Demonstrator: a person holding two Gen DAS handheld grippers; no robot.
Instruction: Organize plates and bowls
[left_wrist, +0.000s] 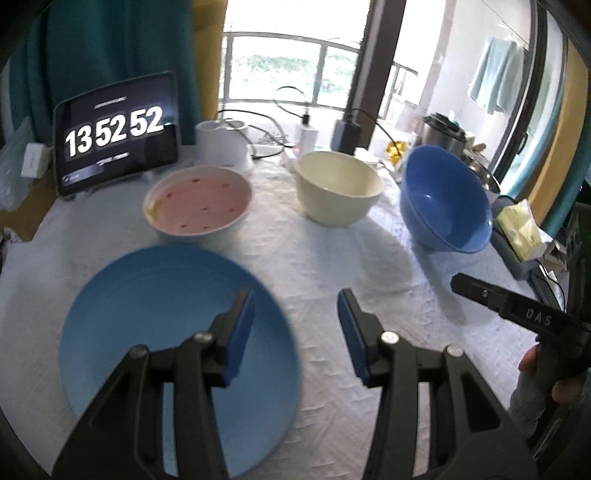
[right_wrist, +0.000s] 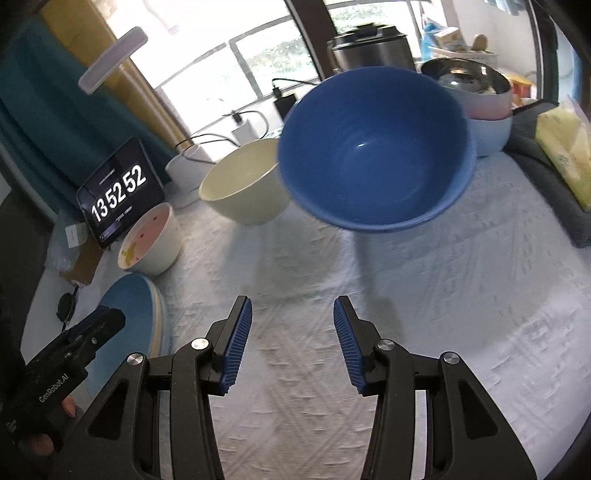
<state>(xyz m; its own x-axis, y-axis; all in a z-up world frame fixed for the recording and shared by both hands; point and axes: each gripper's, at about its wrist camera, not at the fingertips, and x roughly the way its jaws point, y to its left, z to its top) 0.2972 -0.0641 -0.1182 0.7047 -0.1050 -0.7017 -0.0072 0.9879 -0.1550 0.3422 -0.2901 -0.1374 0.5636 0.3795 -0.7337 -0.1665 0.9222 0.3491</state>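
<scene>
1. Three bowls stand on the table (left_wrist: 303, 258), which is covered with a white cloth woven in a raised zigzag texture: a pink bowl (left_wrist: 199, 201) with red dots inside and a white outer wall, a cream bowl (left_wrist: 338, 188) with smooth deep sides, and a glossy blue bowl (left_wrist: 445, 201) of round, deep shape.
2. From the left wrist view the bowls run in a row, pink at left, cream in the middle, blue at right, each apart from the next.
3. One flat, round, light-blue plate (left_wrist: 166, 332) with faint concentric rings lies nearest, just in front of the pink bowl; the right wrist view shows a cream rim under it.
4. Left gripper (left_wrist: 295, 332): black arms, ribbed blue pads, jaws parted with nothing between them; its left finger hangs above the plate, its right above bare cloth.
5. Right gripper (right_wrist: 292, 347): same build, jaws parted and empty, above bare cloth in front of the blue bowl.
6. Behind the pink bowl a tablet (left_wrist: 118, 133) leans upright, showing white clock digits.
7. Metal pots (right_wrist: 373, 46) stand behind the blue bowl.
</scene>
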